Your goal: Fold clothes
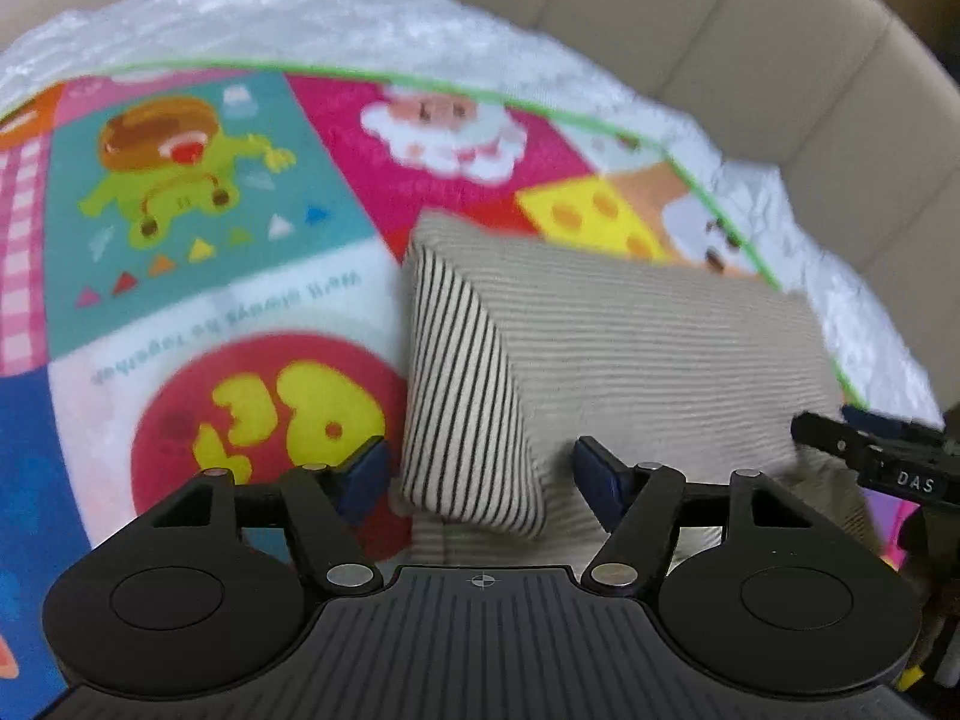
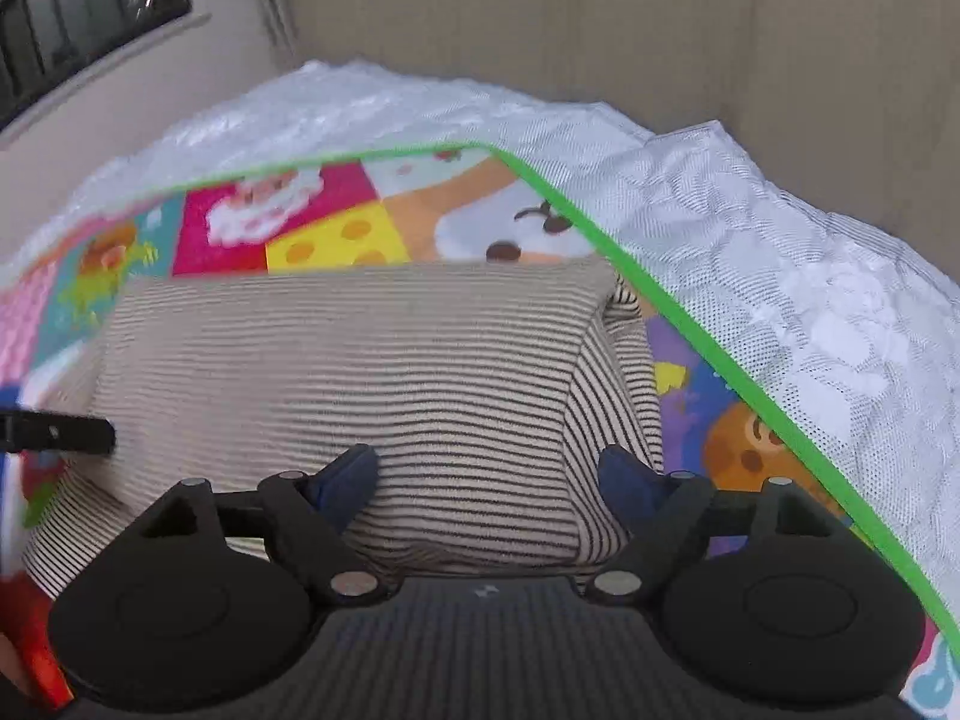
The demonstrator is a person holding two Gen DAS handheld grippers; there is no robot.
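Observation:
A beige garment with thin dark stripes (image 1: 630,348) lies folded into a thick block on a colourful cartoon play mat (image 1: 210,240). Its folded-over left corner (image 1: 468,408) stands between the jaws of my left gripper (image 1: 480,474), which is open, with small gaps between the pads and the cloth. In the right wrist view the same garment (image 2: 336,360) fills the middle. Its near right corner sits between the jaws of my right gripper (image 2: 489,480), which stand wide and do not squeeze the cloth. Each view catches the other gripper at its side edge.
The mat (image 2: 324,240) has a green border and lies on a white lace cover (image 2: 780,276). A beige cushioned backrest (image 1: 750,30) rises behind it. A tan wall (image 2: 600,30) and a barred window (image 2: 90,12) are further back.

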